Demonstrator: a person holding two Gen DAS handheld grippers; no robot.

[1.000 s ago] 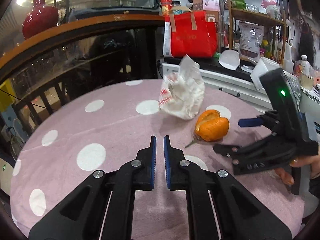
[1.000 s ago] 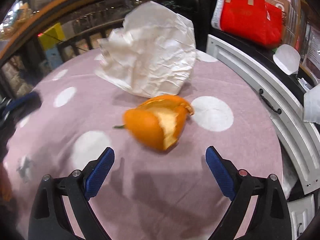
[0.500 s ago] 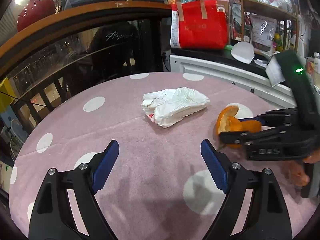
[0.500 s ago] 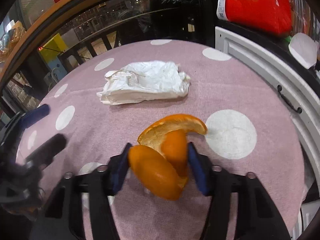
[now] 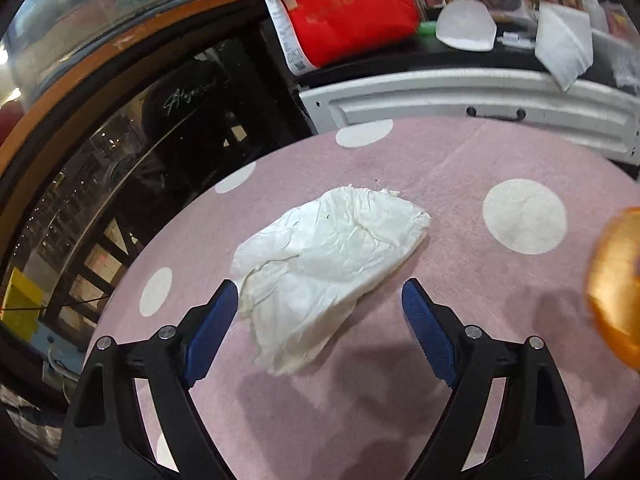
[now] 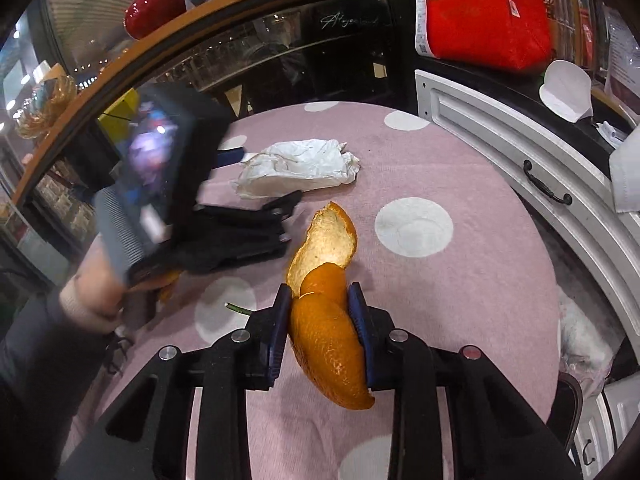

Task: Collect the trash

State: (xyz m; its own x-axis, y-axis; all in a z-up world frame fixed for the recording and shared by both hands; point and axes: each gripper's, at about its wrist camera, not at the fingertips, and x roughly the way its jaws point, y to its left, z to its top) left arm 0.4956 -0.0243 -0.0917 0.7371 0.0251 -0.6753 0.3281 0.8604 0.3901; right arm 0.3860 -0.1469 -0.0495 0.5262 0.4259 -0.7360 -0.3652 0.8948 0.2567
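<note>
Two bits of trash in play: orange peel (image 6: 328,332) and crumpled white paper wrapper (image 5: 328,256). Peel is pinched between the blue pads of the right gripper (image 6: 320,308), whose jaws have just been closing and now stand narrow, pressed on the peel from both sides; one curl w/ pale pith sticks out past the fingertips, the rest hangs back between the fingers. Wrapper lies flat on the pink polka-dot tablecloth (image 5: 460,168), toward the far-left edge of the round table as seen from the right wrist.

Left gripper (image 5: 320,308) has its jaws wide, nothing pressed; they closed a touch within the last half sec. Wrapper's near end sits between the two pads, closer to the left pad, apart from the right one.

Right wrist view alone shows the left gripper's body from outside, blurred, w/ a hand (image 6: 96,292) and grey sleeve on its grip, plus a thin green stem (image 6: 238,309) on the cloth by the pads. Left wrist view catches the peel only as an orange blur, cut off at the right edge. Red bag (image 6: 484,16) sits on a dark ledge beyond the table; its print is unreadable.
</note>
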